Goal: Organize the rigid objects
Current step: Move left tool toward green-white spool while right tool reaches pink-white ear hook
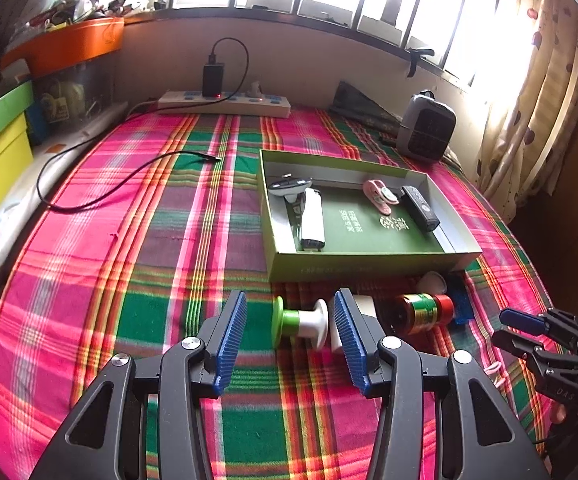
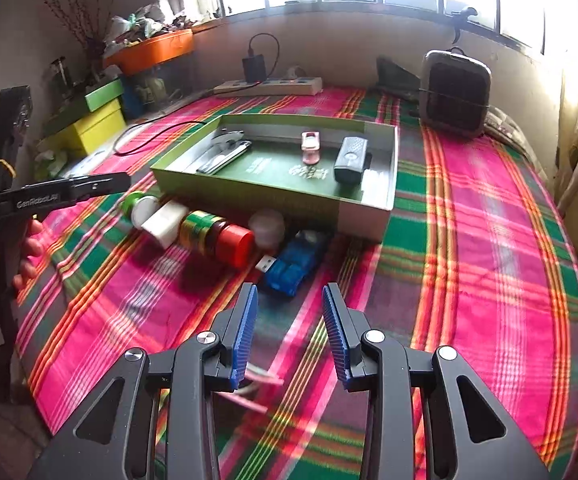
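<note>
- Mid-task, judged: the green box (image 1: 369, 258) on the plaid-covered desk (image 1: 129, 240) already held several items — a white-and-black gadget (image 1: 314, 220), a pink clip (image 1: 381, 196), a black remote-like device (image 1: 419, 208).
- Items outside, in a row just in front of the box's near wall: green-and-white spool (image 1: 301, 322), white block (image 2: 167, 222), red-capped jar (image 1: 423, 312), pale round cap (image 2: 267, 226), blue USB gadget (image 2: 295, 262).
- Left tongs (image 1: 291, 300) released, nothing between the pads; the spool sat just beyond and between the tips.
- Right tongs (image 2: 289, 292) released too, gap narrower, empty; the blue USB gadget lay just ahead of the tips.
- Step in hand, judged: approach for the next pick, both sides lined up on targets.
- Next move likely called for lowering the left tongs around the spool's narrow waist, clenching, lifting over the box wall into a free spot.
- Spool and jar were round and could roll if nudged.
</note>
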Demonstrator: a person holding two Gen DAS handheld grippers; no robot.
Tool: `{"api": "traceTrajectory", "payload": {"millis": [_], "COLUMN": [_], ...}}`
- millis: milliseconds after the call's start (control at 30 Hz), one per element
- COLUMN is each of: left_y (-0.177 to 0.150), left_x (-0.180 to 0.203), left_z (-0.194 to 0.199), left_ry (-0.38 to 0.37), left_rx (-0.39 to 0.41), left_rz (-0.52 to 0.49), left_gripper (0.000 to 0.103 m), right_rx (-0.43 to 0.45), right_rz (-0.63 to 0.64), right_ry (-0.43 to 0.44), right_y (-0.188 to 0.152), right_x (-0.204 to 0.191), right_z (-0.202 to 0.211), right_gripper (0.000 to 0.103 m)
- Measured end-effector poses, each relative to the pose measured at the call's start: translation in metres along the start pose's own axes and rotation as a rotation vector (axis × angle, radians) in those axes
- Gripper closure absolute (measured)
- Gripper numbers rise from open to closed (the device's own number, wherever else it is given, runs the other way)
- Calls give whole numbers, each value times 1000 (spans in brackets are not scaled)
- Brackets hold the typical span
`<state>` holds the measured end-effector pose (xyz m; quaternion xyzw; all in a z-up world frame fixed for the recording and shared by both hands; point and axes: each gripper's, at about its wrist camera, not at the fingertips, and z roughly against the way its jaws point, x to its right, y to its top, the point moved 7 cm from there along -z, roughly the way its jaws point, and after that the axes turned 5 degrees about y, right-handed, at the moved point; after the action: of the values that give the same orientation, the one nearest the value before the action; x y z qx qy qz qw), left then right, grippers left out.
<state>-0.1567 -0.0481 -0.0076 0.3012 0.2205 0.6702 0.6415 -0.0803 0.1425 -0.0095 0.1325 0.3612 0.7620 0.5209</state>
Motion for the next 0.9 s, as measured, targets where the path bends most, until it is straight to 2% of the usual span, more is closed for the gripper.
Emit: {"api": "traceTrajectory", "payload": {"millis": [333, 667, 900], "left_y": [-15, -18, -22], "left_x": [-3, -3, -4], "left_z": [3, 3, 3], "left_ry": [4, -3, 1], "left_rx": [-13, -17, -24], "left_rz": [16, 18, 20], "left_gripper": [58, 58, 58], "right_rx": [-33, -43, -66], "right_rz": [28, 82, 32], "right_ry": [116, 121, 161], "right_y": [-20, -26, -30], "right_x": [-19, -26, -17], "right_z": [2, 9, 1], "right_gripper": [68, 68, 68]}}
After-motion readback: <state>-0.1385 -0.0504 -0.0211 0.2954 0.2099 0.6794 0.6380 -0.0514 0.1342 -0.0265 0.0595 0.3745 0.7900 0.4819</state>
